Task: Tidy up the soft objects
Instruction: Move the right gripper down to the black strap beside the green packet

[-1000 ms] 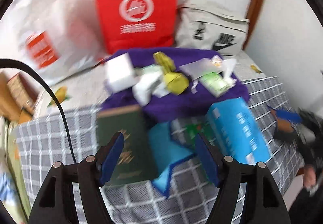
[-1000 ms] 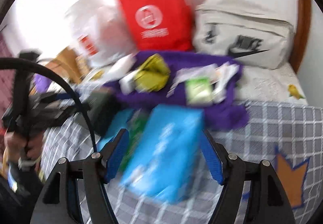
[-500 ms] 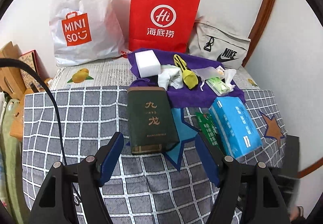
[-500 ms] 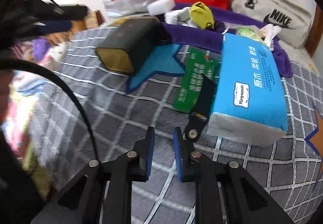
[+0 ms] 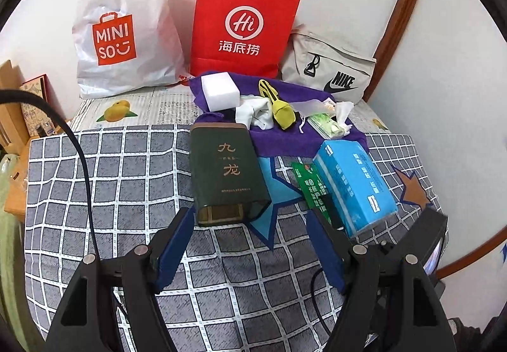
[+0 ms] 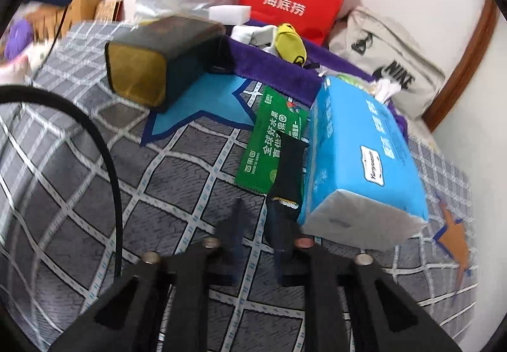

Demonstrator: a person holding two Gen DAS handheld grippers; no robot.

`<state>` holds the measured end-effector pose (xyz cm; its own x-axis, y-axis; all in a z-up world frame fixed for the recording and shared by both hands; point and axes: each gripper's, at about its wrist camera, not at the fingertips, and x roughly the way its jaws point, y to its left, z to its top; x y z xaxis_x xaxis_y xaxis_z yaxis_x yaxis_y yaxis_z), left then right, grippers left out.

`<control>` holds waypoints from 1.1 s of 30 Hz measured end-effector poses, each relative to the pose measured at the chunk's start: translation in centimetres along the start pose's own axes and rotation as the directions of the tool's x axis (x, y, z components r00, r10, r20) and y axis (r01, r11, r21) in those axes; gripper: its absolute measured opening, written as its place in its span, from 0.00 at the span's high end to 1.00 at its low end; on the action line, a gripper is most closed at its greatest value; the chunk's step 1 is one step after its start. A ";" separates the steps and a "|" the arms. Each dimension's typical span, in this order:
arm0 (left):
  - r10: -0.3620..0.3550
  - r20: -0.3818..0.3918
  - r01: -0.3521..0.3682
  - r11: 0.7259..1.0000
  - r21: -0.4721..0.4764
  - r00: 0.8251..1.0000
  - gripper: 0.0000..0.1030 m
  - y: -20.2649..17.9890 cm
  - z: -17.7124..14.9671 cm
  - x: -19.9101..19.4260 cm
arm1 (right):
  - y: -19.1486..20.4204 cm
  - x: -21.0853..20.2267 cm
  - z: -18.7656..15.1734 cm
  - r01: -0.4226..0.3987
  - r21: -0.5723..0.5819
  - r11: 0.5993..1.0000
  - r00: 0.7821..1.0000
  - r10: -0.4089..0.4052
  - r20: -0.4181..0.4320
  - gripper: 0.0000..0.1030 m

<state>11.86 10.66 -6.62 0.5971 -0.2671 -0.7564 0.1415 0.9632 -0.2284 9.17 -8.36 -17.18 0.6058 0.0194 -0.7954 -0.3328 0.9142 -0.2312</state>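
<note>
A checked blanket (image 5: pixel 126 187) is seen across the lower half of both views; on it a dark green tin (image 5: pixel 226 174) is laid at the centre of the left wrist view, and a blue tissue pack (image 5: pixel 355 184) is placed to the right of it, with a green packet (image 5: pixel 312 190) just beside the pack. Behind them, in the upper middle, a purple cloth (image 5: pixel 285 143) is spread; a white sponge block (image 5: pixel 220 92), a white rag (image 5: pixel 258 112) and a yellow pouch (image 5: pixel 282 111) are kept on it. A red paper bag (image 5: pixel 244 25), a white plastic bag (image 5: pixel 126 25) and a grey bag (image 5: pixel 329 73) are leaned on the wall at the top. The left gripper (image 5: pixel 250 244) is held with jaws spread and nothing between them; the right gripper (image 6: pixel 256 225) is seen at the lower centre of its view with jaws pressed together; a black packet (image 6: pixel 288 171) lies just ahead of its tips, but whether it is pinched cannot be told.
</note>
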 end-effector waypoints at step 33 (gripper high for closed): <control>0.002 0.001 -0.002 1.000 -0.027 1.000 0.30 1.7 -0.7 -0.3 | 0.7 1.7 3.5 -0.054 -0.091 0.994 0.995 0.045 -0.094 0.19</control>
<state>11.39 12.36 -7.17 0.5981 -0.2648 -0.7565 0.1191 0.9627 -0.2428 12.49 -6.25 -16.76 0.5198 0.0226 -0.8540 -0.4291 0.8713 -0.2382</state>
